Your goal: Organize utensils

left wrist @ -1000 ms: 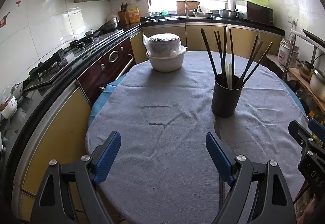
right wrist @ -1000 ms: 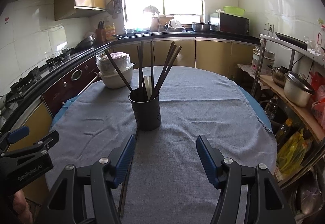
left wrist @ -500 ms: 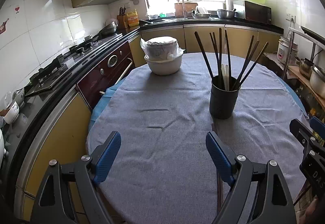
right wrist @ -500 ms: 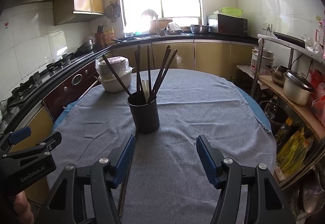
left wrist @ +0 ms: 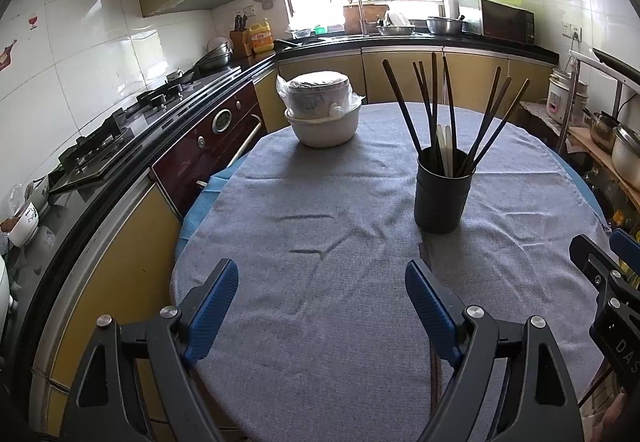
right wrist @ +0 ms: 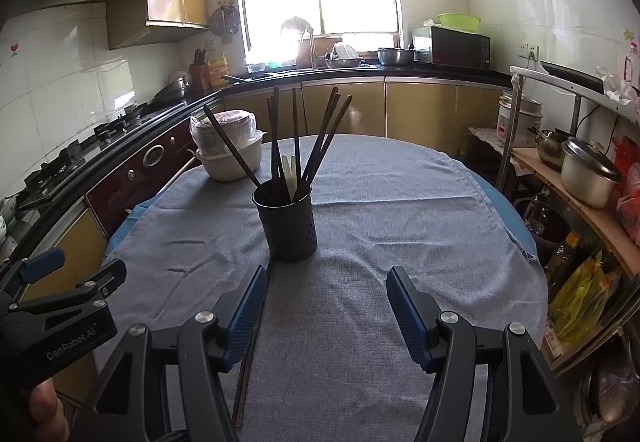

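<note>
Both grippers wide and empty over the grey cloth (left wrist: 320, 322)

Seen only in the right view: one loose chopstick (right wrist: 252, 346) flat on the cloth, under the right gripper (right wrist: 326, 316)'s left finger, just in front of the one black cup (right wrist: 286, 226). Counted in the left view: about eight dark sticks (left wrist: 400, 101) upright in that cup (left wrist: 440, 197), beyond the left gripper (left wrist: 322, 306); one white bowl (left wrist: 324, 129) far back

Black holder (left wrist: 441, 195) slightly lower in left view, nothing else shifted
</note>
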### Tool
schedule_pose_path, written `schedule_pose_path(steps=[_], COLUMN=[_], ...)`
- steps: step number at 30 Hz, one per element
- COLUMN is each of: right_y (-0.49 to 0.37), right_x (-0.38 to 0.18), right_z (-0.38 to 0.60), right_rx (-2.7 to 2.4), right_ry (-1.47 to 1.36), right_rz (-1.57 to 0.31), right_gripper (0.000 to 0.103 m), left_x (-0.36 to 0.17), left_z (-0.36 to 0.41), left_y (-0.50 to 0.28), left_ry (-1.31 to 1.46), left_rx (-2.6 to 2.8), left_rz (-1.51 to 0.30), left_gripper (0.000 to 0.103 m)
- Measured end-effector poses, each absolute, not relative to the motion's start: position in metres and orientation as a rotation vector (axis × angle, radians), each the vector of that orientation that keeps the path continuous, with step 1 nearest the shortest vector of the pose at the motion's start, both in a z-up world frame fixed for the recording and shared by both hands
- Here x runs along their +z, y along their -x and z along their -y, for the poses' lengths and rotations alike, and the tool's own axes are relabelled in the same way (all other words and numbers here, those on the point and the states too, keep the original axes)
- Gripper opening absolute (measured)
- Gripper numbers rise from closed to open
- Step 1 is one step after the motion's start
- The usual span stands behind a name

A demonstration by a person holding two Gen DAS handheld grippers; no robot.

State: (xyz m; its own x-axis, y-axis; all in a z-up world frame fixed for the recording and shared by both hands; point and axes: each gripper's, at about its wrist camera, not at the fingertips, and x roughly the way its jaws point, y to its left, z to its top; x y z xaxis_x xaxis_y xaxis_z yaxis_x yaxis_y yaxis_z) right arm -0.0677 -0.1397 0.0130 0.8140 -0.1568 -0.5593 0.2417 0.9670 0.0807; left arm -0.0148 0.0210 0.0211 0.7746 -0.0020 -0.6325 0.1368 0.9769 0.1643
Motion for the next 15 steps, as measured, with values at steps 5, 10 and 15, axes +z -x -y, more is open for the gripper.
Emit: schedule_pose_path(steps=[5,10,15], right_y=[0.068,0.067,0.066], right_x=[0.013,0.014,0.015], right_z=[0.137,0.134,0.128], right_rx=[-0.216,-0.217,-0.217], right_ry=[-0.147,-0.138,-0.124], right_rz=[-0.579,-0.579,-0.579], right_gripper=[0.066,0.066,0.066], left_x=[0.021,0.022,0.023], left_z=[-0.024,-0.028,-0.033], left_y=[0.014,0.014,0.013], left_ry=[-0.202,-0.194,-0.182], left_rx=[-0.073,-0.072,-0.067], left_rz=[-0.679,-0.674,-0.674], left_gripper=[0.086,0.086,0.086])
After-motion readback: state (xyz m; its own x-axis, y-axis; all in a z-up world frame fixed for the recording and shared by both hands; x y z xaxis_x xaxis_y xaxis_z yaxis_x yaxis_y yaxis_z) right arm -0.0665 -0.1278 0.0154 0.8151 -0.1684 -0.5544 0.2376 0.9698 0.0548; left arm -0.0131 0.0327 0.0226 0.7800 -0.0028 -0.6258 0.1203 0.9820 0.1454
